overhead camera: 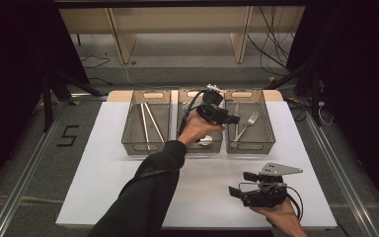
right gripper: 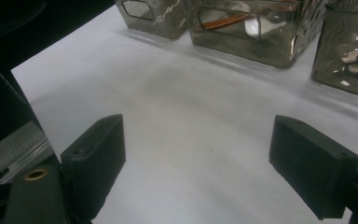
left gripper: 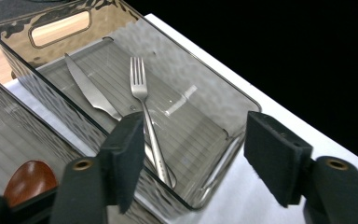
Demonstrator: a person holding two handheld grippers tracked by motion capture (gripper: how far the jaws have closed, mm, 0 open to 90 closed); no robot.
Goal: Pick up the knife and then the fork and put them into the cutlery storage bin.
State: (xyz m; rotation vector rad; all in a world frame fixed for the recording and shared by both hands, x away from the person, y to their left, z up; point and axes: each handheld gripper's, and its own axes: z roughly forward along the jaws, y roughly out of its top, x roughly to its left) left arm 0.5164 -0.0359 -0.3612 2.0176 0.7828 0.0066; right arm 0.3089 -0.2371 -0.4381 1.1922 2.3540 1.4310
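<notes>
Left bin (overhead camera: 146, 129): it is holding two chopsticks (overhead camera: 148, 122), lying lengthwise side by side, well apart from both my tools.
Left gripper (overhead camera: 225, 117): I am holding it over the middle bin (overhead camera: 197, 143), jaws spread wide and gripping nothing, pointing toward the right bin (overhead camera: 249, 143).
Fork (left gripper: 145, 109): it is lying flat in the right bin, tines toward the far wall, just beside the knife (left gripper: 89, 92).
Right gripper (overhead camera: 239, 184): I am resting it low over the white table (overhead camera: 103, 187), near the front edge, jaws wide apart and holding nothing.
Left gripper view: it is showing a brown spoon bowl (left gripper: 29, 180) in the middle bin.
Right gripper view: it is showing bare tabletop between my jaws, bins beyond.
</notes>
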